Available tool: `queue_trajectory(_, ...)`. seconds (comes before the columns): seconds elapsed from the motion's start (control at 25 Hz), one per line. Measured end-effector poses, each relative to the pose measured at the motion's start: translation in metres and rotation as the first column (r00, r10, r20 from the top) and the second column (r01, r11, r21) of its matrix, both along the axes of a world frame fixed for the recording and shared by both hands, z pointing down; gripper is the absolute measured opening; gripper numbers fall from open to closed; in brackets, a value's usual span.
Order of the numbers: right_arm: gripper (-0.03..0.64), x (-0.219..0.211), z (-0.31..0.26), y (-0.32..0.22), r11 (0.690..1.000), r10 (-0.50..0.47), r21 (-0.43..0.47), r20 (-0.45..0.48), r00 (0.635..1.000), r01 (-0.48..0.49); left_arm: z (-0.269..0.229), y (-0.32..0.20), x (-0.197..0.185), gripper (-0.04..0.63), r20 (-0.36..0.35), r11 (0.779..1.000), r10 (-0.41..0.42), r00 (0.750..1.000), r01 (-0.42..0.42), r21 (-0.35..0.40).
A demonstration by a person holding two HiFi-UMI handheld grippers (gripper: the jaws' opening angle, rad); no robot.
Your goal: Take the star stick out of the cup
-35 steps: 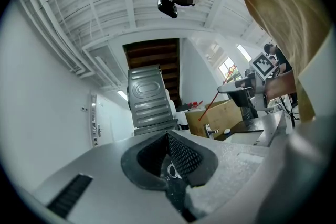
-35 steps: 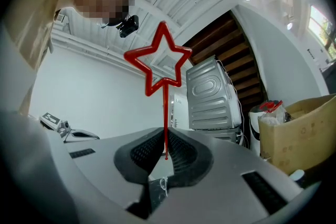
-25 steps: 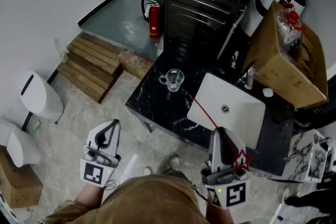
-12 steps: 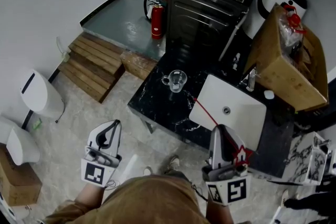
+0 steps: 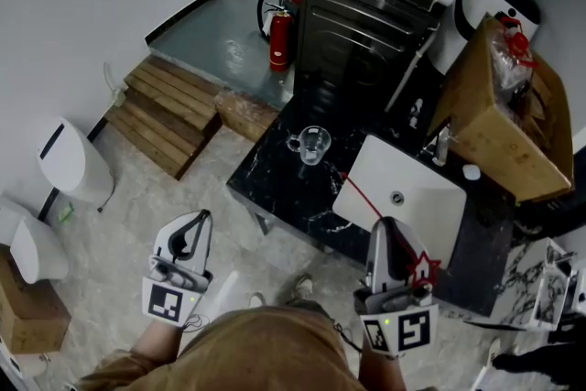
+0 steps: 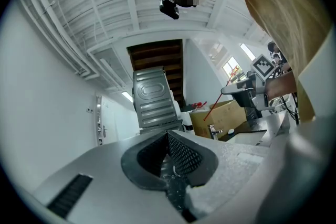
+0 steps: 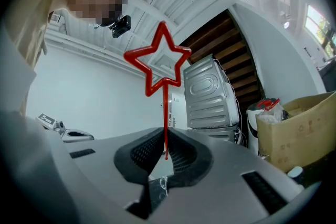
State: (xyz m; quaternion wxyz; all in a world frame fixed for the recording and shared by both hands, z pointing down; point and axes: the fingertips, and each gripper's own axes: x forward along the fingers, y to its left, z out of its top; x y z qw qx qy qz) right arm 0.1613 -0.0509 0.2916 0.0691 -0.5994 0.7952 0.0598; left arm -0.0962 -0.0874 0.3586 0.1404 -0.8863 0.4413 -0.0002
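Star stick (image 7: 166, 113) upright, star uppermost

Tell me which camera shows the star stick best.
The right gripper view: the star stick fills the centre, its red star sharp above the right claw, which grips the shaft. The head view shows it small beside that claw; the left gripper view only a distant thin red line.
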Motion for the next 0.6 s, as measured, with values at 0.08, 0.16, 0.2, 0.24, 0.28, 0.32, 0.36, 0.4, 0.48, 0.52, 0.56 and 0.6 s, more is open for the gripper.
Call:
queue_trajectory(0.08,0.012,-0.0004,-0.0003,-0.0005,1.0,-0.005,-0.001,-0.002,1.0,0.005,-0.0001,-0.0003,0.0003,0.001,0.001,1.0,-0.001,1.0,0.001,-0.002)
queue_trajectory(0.16,0.012,-0.0002,-0.0004,-0.0007,1.0,-0.009,-0.005,0.003,1.0,0.009,-0.0006,-0.0005,0.0007,0.0,0.001,1.0,0.0,1.0,0.0,-0.004)
queue_trajectory(0.2,0.012,0.0002,-0.0002,-0.0005,1.0,-0.01,-0.008,0.007,1.0,0.01,-0.001,-0.0003,0.0008,0.002,-0.001,1.0,0.001,1.0,-0.001,-0.005)
queue_trajectory(0.24,0.012,0.0005,0.0001,-0.0004,1.0,-0.01,-0.01,0.011,1.0,0.01,-0.0016,-0.0001,0.0009,0.0,-0.002,1.0,0.0,1.0,0.0,-0.005)
queue_trajectory(0.28,0.012,0.0007,0.0004,-0.0003,1.0,-0.011,-0.012,0.014,1.0,0.011,-0.0021,0.0002,0.0011,0.002,-0.003,1.0,0.0,1.0,0.0,-0.004)
queue_trajectory(0.32,0.012,0.0007,0.0007,-0.0003,1.0,-0.013,-0.013,0.017,1.0,0.013,-0.0022,0.0005,0.0012,0.0,-0.003,1.0,0.0,1.0,0.0,-0.004)
queue_trajectory(0.36,0.012,0.0004,0.0009,-0.0003,1.0,-0.014,-0.014,0.02,1.0,0.014,-0.0017,0.001,0.0013,0.002,-0.002,1.0,0.0,1.0,0.0,-0.006)
queue_trajectory(0.4,0.012,0.0001,0.0007,-0.0002,1.0,-0.016,-0.013,0.022,1.0,0.016,-0.001,0.0014,0.0011,0.002,0.0,1.0,0.0,1.0,0.0,-0.008)
queue_trajectory(0.48,0.012,-0.0003,0.0,0.0001,1.0,-0.018,-0.011,0.026,1.0,0.018,-0.0004,0.0019,0.0006,0.002,0.004,1.0,-0.001,1.0,0.001,-0.01)
queue_trajectory(0.52,0.012,-0.0003,-0.0002,0.0003,1.0,-0.019,-0.01,0.027,0.999,0.019,-0.0007,0.002,0.0004,0.001,0.004,1.0,-0.001,1.0,0.001,-0.009)
queue_trajectory(0.56,0.012,-0.0002,-0.0001,0.0004,1.0,-0.019,-0.011,0.027,0.999,0.019,-0.0011,0.0021,0.0006,0.0,0.003,1.0,-0.001,1.0,0.001,-0.008)
queue_trajectory(0.6,0.012,0.0,0.0002,0.0007,1.0,-0.019,-0.012,0.027,0.999,0.019,-0.0011,0.0023,0.0008,0.001,0.001,1.0,-0.001,1.0,0.001,-0.008)
